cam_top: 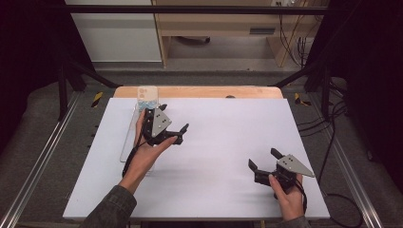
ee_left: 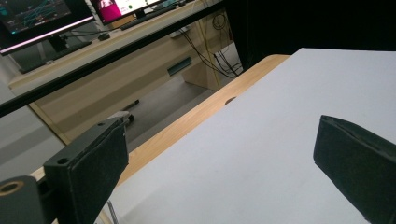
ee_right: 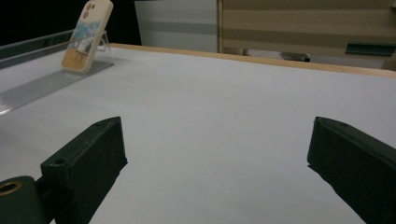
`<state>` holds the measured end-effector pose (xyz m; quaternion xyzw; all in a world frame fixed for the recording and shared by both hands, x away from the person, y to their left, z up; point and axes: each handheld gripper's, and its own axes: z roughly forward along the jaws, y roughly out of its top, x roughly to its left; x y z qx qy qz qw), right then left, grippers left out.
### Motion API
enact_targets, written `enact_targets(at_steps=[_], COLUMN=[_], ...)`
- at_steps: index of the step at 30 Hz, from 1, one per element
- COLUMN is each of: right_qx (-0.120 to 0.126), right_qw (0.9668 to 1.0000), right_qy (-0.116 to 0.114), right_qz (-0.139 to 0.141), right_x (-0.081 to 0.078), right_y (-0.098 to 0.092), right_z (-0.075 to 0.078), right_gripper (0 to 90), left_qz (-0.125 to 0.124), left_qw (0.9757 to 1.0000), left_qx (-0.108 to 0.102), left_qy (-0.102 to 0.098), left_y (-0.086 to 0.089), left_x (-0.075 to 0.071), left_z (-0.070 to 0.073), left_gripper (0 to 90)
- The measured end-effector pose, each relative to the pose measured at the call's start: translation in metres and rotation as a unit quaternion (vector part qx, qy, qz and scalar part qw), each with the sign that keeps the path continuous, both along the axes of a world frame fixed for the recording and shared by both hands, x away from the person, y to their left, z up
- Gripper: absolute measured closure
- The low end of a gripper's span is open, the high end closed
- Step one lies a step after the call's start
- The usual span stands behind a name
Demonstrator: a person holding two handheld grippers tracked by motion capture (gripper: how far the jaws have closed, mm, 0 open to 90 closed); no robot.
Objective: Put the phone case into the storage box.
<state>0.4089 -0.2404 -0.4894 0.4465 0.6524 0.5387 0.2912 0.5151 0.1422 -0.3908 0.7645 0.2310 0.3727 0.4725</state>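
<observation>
A phone in a cream case with a painted scene (cam_top: 147, 97) leans upright on a clear stand (cam_top: 135, 137) at the far left of the white mat (cam_top: 223, 123). My left gripper (cam_top: 174, 117) hovers just right of the phone, jaws wide apart and nothing between them. In the left gripper view, the left gripper (ee_left: 219, 154) faces bare mat and the wooden table edge (ee_left: 187, 123). My right gripper (cam_top: 263, 159) sits near the front right, open and empty. In the right gripper view, the right gripper (ee_right: 215, 149) looks across the mat, with the phone (ee_right: 88, 35) far off at upper left.
The clear stand's long base (ee_right: 42, 84) runs along the mat's left side. Beyond the table's far wooden edge (cam_top: 199, 91) are a wooden desk (cam_top: 228, 23), cables (cam_top: 297, 42) and monitors (ee_left: 46, 14). Black frame bars (cam_top: 190, 8) cross above the far side.
</observation>
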Motion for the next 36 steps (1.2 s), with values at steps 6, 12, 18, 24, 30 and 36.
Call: enact_targets(at_steps=[6,12,18,24,30,36], right_qx=[-0.002,-0.006,-0.009,-0.018,-0.027,-0.028], right_qw=[1.0,1.0,1.0,0.9998,0.9996,0.9996], right_qy=[0.002,0.001,0.0,-0.002,-0.003,-0.004], right_qz=[-0.002,0.002,0.001,0.004,0.01,0.008], right_x=[-0.001,0.0,-0.001,-0.001,-0.003,-0.003], right_y=[0.002,0.003,0.003,0.005,0.01,0.01], right_z=[-0.001,-0.002,-0.002,-0.002,-0.002,-0.002], right_gripper=[4.1,4.2,4.2,4.2,4.1,4.1], left_qz=[-0.003,-0.005,-0.011,-0.019,-0.012,-0.018], left_qw=[1.0,0.9999,0.9999,0.9998,0.9998,0.9996], left_qx=[-0.003,-0.008,-0.008,0.004,-0.005,-0.018], left_qy=[-0.003,-0.008,-0.003,-0.01,-0.012,-0.012], left_y=[-0.001,0.002,0.002,0.003,0.013,0.019], left_x=[-0.006,-0.013,-0.025,-0.042,-0.061,-0.078], left_z=[-0.002,0.001,0.002,0.003,0.003,0.004], left_gripper=[3.0,3.3,4.2,4.2,4.2,4.0])
